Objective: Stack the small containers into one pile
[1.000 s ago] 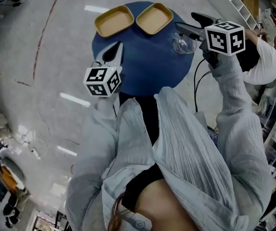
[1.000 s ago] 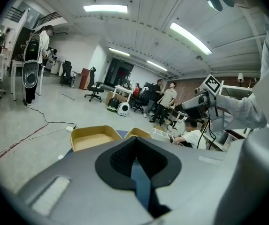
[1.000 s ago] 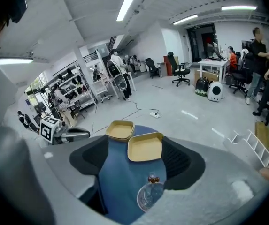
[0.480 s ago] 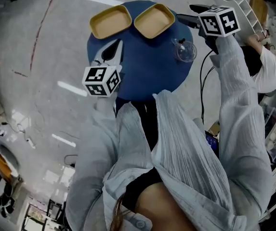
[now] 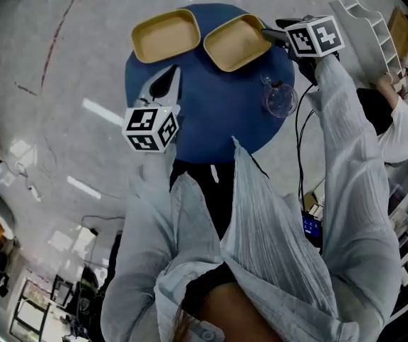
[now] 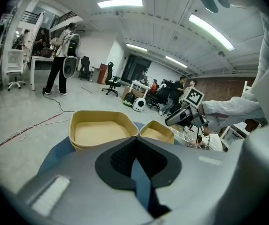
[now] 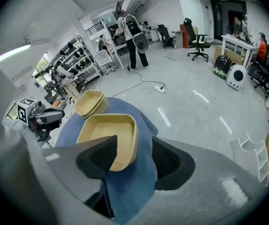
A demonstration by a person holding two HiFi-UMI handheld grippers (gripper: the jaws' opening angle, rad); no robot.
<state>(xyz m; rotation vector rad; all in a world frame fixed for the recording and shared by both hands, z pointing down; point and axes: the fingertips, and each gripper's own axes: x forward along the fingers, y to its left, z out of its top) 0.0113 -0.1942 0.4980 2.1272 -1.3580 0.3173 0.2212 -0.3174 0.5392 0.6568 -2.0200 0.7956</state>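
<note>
Two tan rectangular containers sit side by side at the far side of a round blue table (image 5: 211, 112): the left container (image 5: 164, 34) and the right container (image 5: 238, 43). My right gripper (image 5: 264, 34) is down at the right container's (image 7: 108, 137) near corner. Its jaws have just been closing and stand open, with the container's side wall between the pads but not pressed. My left gripper (image 5: 164, 84) hovers over the table's left part, short of the left container (image 6: 101, 130). In its own view the left gripper (image 6: 135, 151) is shut on nothing.
A clear glass (image 5: 280, 100) stands on the table's right side, just beside my right arm. A white rack (image 5: 364, 27) and another person (image 5: 396, 112) are to the right of the table. Standing people, desks and office chairs are far off across the grey floor.
My right gripper has come down and forward from beside the glass to the right container's edge. The left gripper has sunk a little towards the table.
</note>
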